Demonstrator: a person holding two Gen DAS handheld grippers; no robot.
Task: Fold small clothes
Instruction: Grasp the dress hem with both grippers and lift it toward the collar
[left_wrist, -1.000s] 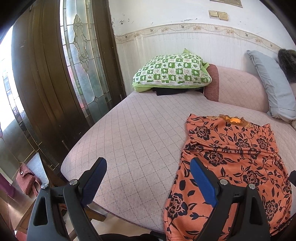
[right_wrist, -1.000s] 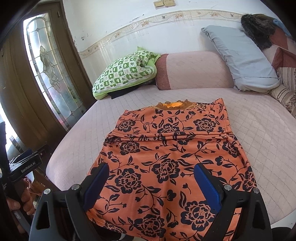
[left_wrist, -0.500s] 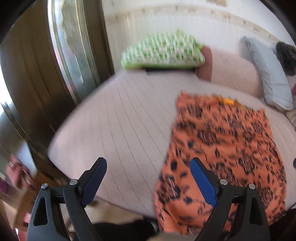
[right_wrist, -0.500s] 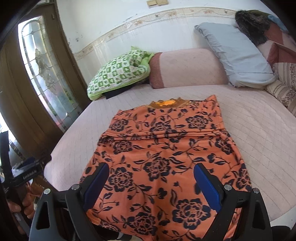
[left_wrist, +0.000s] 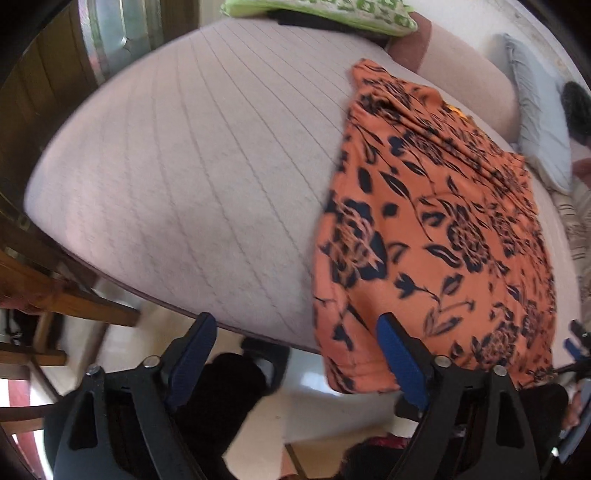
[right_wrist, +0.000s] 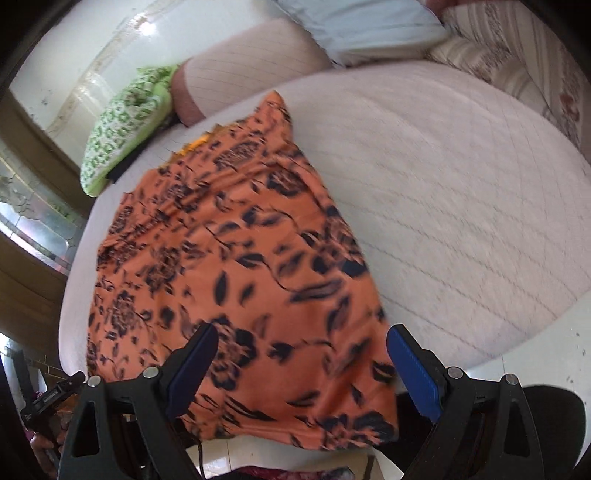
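left gripper (left_wrist: 291, 356) | right gripper (right_wrist: 303, 363) | black frames | blue pads | silver screws

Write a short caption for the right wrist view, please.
Open right gripper above the near hem of an orange flowered dress spread on a pink bed.

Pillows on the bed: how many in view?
2. The green checked pillow lies at the far left of the bed's head; the grey pillow leans at the far right. A striped cushion-like piece sits beside the grey one; more may be out of frame.
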